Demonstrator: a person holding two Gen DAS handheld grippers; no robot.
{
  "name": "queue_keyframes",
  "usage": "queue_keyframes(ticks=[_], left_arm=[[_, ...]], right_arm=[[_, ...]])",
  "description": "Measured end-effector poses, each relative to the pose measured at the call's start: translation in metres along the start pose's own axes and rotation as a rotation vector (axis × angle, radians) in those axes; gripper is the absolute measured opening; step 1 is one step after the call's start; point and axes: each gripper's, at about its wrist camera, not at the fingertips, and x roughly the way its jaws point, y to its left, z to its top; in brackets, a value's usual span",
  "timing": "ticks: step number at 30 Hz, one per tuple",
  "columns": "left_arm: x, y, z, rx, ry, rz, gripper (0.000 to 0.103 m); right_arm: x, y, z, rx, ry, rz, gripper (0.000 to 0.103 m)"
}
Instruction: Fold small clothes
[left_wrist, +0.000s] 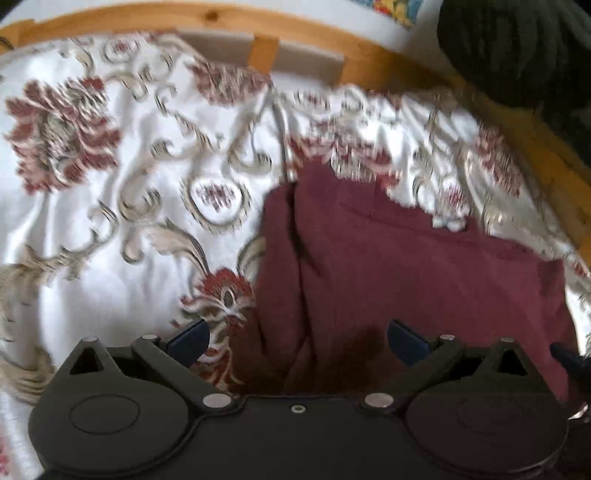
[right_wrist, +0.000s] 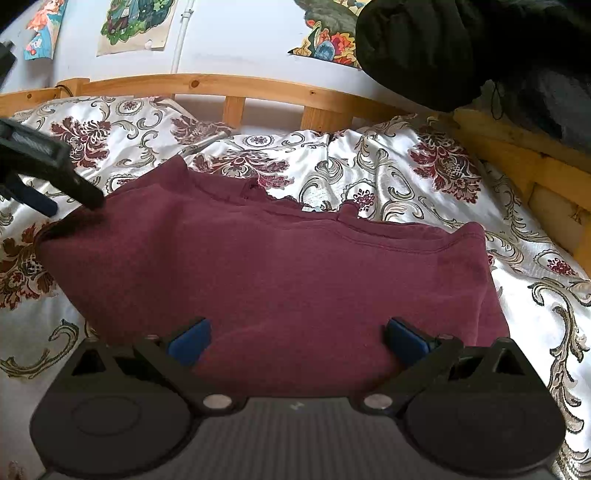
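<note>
Your maroon garment (right_wrist: 266, 266) lies folded on the floral bedspread (right_wrist: 406, 173) of the wooden bed (right_wrist: 236, 83). Your right gripper (right_wrist: 295, 341) hovers at its near edge, fingers apart, empty. Your left gripper (left_wrist: 297, 341) sits over its left edge, fingers apart. No readable writing; wall posters (right_wrist: 136, 22) show pictures only.

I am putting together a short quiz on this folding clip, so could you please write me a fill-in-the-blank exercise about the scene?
1. The garment lying on the bedspread is ____ in colour.
2. The jaws of the right gripper stand ____, with nothing between them.
3. The bed frame behind the bedspread is made of ____.
4. The bedspread's pattern is ____.

Missing words: maroon; open; wood; floral
</note>
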Motion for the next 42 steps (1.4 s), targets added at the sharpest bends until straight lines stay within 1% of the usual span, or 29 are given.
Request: queue_keyframes(ticks=[2, 4, 7, 20, 26, 32, 34, 37, 38, 42], left_arm=[[0.015, 0.001, -0.003, -0.015, 0.048, 0.014, 0.102], [0.016, 0.001, -0.008, -0.010, 0.019, 0.017, 0.102], [0.017, -0.001, -0.013, 0.011, 0.000, 0.027, 0.103], [0.015, -0.003, -0.015, 0.016, -0.006, 0.044, 0.102], [0.016, -0.004, -0.013, 0.015, 0.007, 0.043, 0.102], [0.016, -0.002, -0.005, -0.011, 0.056, 0.043, 0.102], [0.014, -0.002, -0.005, -0.014, 0.065, 0.038, 0.098], [0.007, -0.002, -0.007, -0.030, 0.062, 0.019, 0.086], [0.005, -0.002, -0.008, -0.039, 0.059, 0.009, 0.081], [0.000, -0.003, -0.008, -0.061, 0.050, 0.016, 0.074]], right_arm=[[0.000, -0.001, -0.001, 0.004, -0.001, 0.004, 0.103], [0.000, -0.001, -0.001, 0.006, -0.002, 0.005, 0.103], [0.000, -0.001, -0.001, 0.006, -0.003, 0.005, 0.103], [0.001, 0.000, -0.002, 0.006, -0.004, 0.005, 0.103], [0.001, 0.000, -0.002, 0.006, -0.005, 0.006, 0.103], [0.001, 0.000, -0.002, 0.006, -0.006, 0.006, 0.103], [0.001, 0.000, -0.002, 0.006, -0.006, 0.006, 0.103], [0.001, 0.000, -0.002, 0.005, -0.006, 0.006, 0.103], [0.001, 0.000, -0.002, 0.005, -0.006, 0.006, 0.103], [0.001, 0.000, -0.002, 0.005, -0.007, 0.006, 0.103]])
